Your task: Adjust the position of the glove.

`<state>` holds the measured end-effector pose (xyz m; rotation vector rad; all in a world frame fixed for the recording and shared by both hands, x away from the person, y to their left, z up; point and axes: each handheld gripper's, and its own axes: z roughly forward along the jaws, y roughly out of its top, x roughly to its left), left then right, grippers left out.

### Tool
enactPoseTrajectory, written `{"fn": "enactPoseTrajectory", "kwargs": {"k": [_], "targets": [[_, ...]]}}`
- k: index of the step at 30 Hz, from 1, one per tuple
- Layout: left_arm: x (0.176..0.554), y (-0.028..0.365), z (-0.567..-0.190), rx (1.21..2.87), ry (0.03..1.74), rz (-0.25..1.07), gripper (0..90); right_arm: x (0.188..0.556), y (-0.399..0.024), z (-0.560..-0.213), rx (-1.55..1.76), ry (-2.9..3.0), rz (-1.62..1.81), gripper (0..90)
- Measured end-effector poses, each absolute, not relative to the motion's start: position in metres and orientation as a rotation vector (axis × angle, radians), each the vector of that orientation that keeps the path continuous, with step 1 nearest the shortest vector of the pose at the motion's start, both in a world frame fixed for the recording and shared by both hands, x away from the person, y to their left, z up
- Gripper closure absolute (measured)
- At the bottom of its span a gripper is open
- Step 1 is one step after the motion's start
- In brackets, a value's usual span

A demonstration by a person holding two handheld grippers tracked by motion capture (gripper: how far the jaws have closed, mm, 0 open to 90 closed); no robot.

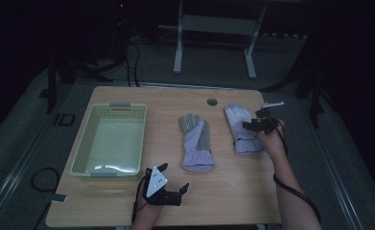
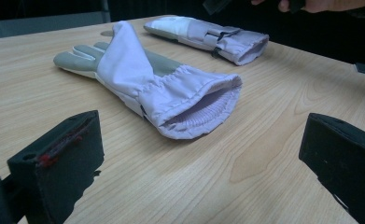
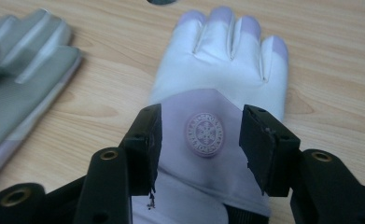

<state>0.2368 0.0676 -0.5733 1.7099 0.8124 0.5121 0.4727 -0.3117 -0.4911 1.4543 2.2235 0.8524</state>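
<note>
Two pale lilac work gloves lie flat on the wooden table [image 1: 233, 191]. The middle glove [image 1: 197, 141] shows its grey palm, cuff toward me; in the left gripper view this glove [image 2: 161, 84] has its cuff mouth gaping toward the jaws. The right glove [image 1: 237, 120] lies back up, with a round emblem. My right gripper [image 1: 252, 120] hovers over it; in the right gripper view that glove [image 3: 222, 60] lies beneath the right gripper [image 3: 201, 119], whose jaws stand apart either side of the emblem. My left gripper [image 1: 175, 176] rests near the front edge, open and empty, short of the middle glove's cuff.
A pale green plastic basket [image 1: 120, 106] stands empty on the table's left side. A round cable hole [image 1: 212, 101] sits near the far edge. Beyond the table stands a white frame [image 1: 214, 24] on a dark floor.
</note>
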Motion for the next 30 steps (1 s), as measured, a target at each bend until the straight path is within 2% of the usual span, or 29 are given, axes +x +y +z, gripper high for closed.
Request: {"fn": "enactPoseTrajectory", "kwargs": {"k": [8,11,15,26,30], "targets": [[0.237,0.068,-0.573,1.709,0.817,0.514,0.1,0.488,-0.316,-0.510,1.543,2.227,0.820,47.8],[0.237,0.068,-0.573,1.709,0.820,0.518,0.1,0.492,-0.315,-0.527,1.583,2.267,0.735,47.4],[0.236,0.068,-0.573,1.713,0.823,0.528,0.1,0.489,-0.320,-0.532,1.626,2.252,0.833,62.3],[0.237,0.068,-0.573,1.710,0.829,0.519,0.1,0.479,-0.312,-0.526,1.626,2.177,0.817,76.3],[0.237,0.068,-0.573,1.709,0.831,0.519,0.1,0.472,-0.312,-0.517,1.614,2.169,0.823,78.2]]}}
